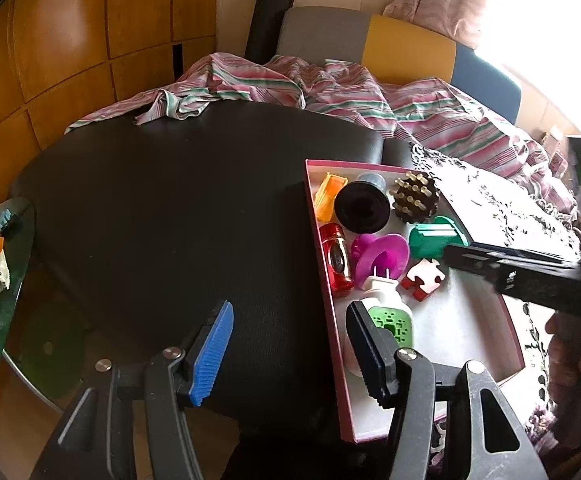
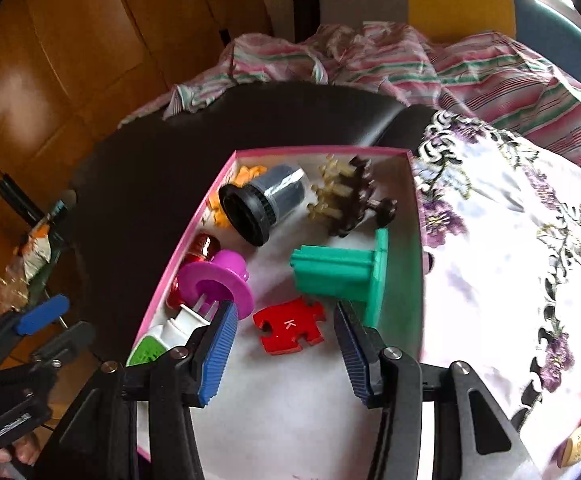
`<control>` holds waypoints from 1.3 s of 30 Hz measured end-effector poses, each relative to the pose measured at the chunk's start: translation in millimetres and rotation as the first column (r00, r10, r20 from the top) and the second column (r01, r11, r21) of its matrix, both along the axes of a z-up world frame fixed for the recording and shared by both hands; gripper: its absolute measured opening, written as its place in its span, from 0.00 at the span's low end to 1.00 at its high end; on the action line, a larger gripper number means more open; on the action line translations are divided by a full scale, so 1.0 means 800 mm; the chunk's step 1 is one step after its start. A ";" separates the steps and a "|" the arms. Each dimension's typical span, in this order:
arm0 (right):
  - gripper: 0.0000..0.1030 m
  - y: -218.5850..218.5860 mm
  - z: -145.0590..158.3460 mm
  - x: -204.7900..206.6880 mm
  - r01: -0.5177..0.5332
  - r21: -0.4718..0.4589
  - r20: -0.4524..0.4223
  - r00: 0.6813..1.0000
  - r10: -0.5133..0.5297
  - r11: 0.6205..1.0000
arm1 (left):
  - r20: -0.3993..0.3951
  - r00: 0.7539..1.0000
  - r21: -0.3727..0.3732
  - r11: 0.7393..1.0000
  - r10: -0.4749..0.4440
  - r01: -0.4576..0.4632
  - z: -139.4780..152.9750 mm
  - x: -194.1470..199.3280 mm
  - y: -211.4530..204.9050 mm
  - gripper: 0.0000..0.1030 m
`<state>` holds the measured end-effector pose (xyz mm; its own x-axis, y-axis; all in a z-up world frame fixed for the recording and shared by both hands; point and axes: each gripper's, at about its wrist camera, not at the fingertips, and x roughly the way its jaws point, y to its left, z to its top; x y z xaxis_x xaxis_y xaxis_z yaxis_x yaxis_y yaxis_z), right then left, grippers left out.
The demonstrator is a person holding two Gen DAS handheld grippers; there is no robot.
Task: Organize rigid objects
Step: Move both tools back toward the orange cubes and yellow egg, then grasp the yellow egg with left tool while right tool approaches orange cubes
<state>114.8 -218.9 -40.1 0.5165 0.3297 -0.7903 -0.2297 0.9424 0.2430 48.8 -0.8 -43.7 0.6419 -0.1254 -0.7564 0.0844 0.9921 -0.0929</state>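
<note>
The red puzzle piece point(image 2: 289, 326) lies flat in the pink-rimmed box point(image 2: 194, 224), lower centre of frame: light, stiff, thin, best pinched across its edges. The right gripper point(image 2: 284, 356) hangs over it, jaws apart, empty.

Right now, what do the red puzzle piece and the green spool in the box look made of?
Red puzzle piece: probably painted wood or foam; thick flat slab, matte face with a printed K. Green spool: likely moulded plastic; even colour, crisp ribs, slight sheen.
</note>
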 end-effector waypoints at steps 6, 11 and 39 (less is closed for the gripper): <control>0.49 -0.060 0.029 -0.017 0.116 0.044 0.035 0.992 -0.118 0.992 | 0.008 1.000 -0.014 1.000 -0.016 0.016 0.006 0.002 -0.006 0.58; 0.49 -0.122 0.040 -0.034 0.239 0.056 0.044 0.969 -0.242 0.969 | -0.002 0.999 -0.024 0.999 -0.048 0.048 0.008 0.002 -0.018 0.63; 0.52 -0.436 -0.008 -0.186 0.898 0.233 -0.130 0.409 -0.903 0.373 | -0.061 0.729 -0.063 0.731 -0.682 0.679 0.015 0.000 -0.336 0.69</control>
<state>-33.9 -568.1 -46.4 0.6353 -0.1758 -0.7520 0.7130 0.5077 0.4837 48.9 -269.3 -32.0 0.3165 -0.5331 -0.7847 0.7274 0.6673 -0.1600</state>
